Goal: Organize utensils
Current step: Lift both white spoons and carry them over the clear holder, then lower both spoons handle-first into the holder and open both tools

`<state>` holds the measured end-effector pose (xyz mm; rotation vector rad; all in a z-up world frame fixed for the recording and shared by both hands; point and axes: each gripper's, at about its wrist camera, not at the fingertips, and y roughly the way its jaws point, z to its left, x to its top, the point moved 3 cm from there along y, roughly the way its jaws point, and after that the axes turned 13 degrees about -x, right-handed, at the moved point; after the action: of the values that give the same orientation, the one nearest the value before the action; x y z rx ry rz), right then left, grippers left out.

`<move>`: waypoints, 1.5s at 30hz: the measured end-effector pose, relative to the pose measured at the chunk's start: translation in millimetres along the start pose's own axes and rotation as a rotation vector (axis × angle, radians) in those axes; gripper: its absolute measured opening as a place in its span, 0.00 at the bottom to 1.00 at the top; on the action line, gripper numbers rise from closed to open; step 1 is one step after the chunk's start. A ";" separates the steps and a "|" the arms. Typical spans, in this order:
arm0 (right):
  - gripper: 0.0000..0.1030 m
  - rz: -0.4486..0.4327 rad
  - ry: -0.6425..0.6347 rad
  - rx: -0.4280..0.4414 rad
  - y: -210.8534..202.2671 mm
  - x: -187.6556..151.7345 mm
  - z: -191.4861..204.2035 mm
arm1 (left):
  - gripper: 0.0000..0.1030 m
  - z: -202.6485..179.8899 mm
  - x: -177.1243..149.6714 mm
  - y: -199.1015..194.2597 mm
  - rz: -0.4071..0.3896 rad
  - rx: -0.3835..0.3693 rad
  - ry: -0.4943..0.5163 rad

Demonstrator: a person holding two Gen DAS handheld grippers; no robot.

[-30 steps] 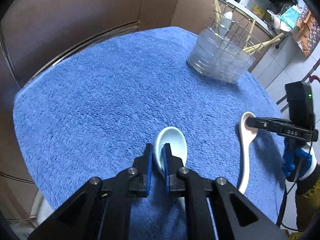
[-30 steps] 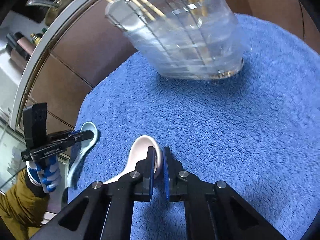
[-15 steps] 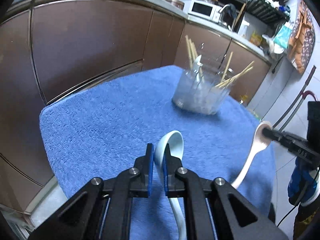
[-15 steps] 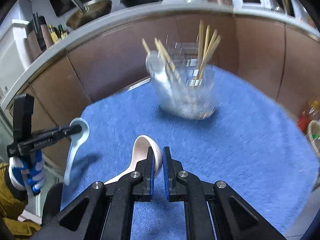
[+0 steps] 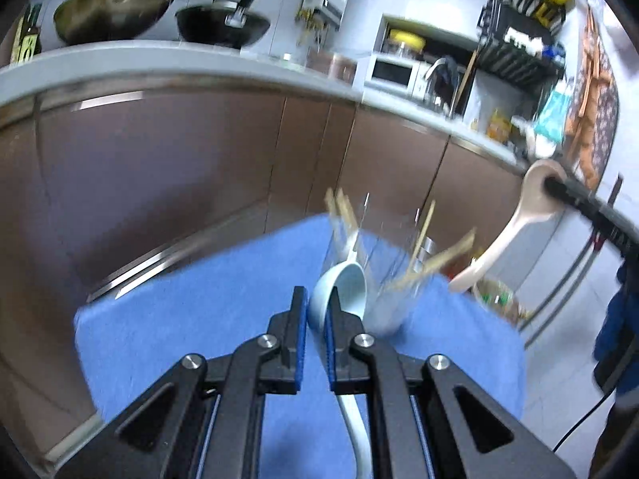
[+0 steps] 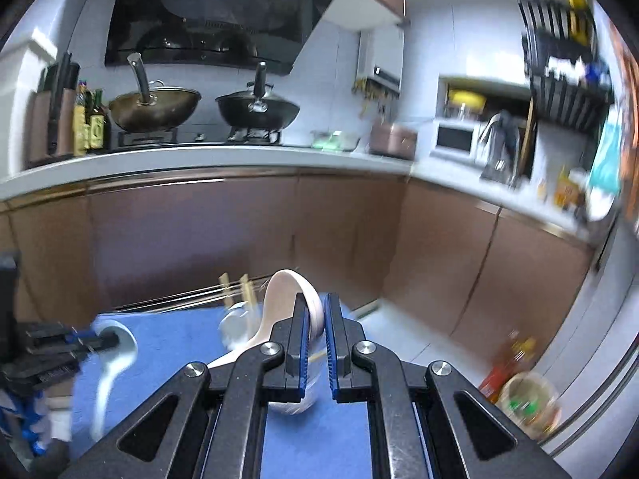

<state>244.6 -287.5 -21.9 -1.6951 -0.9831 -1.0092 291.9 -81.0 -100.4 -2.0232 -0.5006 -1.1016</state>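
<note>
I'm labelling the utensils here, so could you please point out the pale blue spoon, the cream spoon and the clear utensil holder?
pale blue spoon (image 5: 343, 291), left wrist view, on its bowl.
cream spoon (image 6: 279, 303), right wrist view, on its bowl.
clear utensil holder (image 5: 387, 311), left wrist view, on its lower wall.

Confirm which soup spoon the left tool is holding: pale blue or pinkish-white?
The pale blue spoon, bowl clamped in the left tool. The pinkish-white spoon sits in the right tool.
</note>
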 end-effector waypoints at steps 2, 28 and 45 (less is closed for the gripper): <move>0.07 -0.021 -0.047 -0.047 14.0 9.6 7.5 | 0.07 -5.0 18.7 8.2 -0.031 -0.008 0.002; 0.08 0.075 -0.141 -0.061 127.4 -35.9 8.1 | 0.07 -51.0 81.9 166.4 -0.303 0.115 0.075; 0.46 0.080 -0.065 -0.004 108.6 -42.4 10.4 | 0.31 -40.9 46.8 149.8 -0.339 0.079 0.061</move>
<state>331.2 -315.1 -95.6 -1.7662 -0.9480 -0.9093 391.8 -208.0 -113.1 -1.8727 -0.8647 -1.3159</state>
